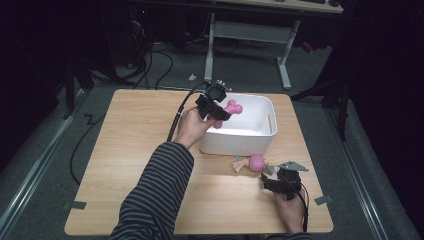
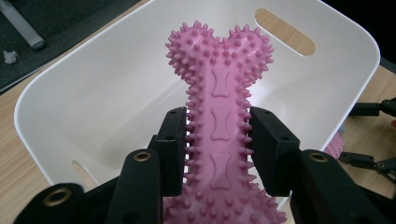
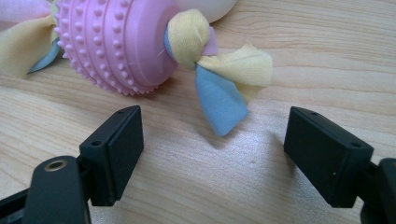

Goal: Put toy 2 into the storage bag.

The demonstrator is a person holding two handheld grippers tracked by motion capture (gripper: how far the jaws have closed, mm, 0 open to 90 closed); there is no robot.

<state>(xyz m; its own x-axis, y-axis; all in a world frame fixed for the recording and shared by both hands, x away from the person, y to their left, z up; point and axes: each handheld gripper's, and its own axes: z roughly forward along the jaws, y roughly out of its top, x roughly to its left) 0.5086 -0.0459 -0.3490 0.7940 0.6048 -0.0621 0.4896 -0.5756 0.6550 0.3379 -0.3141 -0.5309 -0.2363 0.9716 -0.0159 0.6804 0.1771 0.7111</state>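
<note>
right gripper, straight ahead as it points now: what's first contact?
Probably the blue cloth tail of the pink ball toy, lying on the table just ahead of the open right gripper. The ball itself sits left of that line; depth is unclear.

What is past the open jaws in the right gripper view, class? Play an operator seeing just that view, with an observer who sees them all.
Operator: I see a pink ball toy with cloth knots. What stands beyond it?
Observer: A white bin on the table.
Operator: What is the left hand-held gripper doing?
Observer: It is shut on a pink spiky bone toy, over the bin.
Operator: Is anything in the bin?
Observer: Its visible floor looks bare.
</note>
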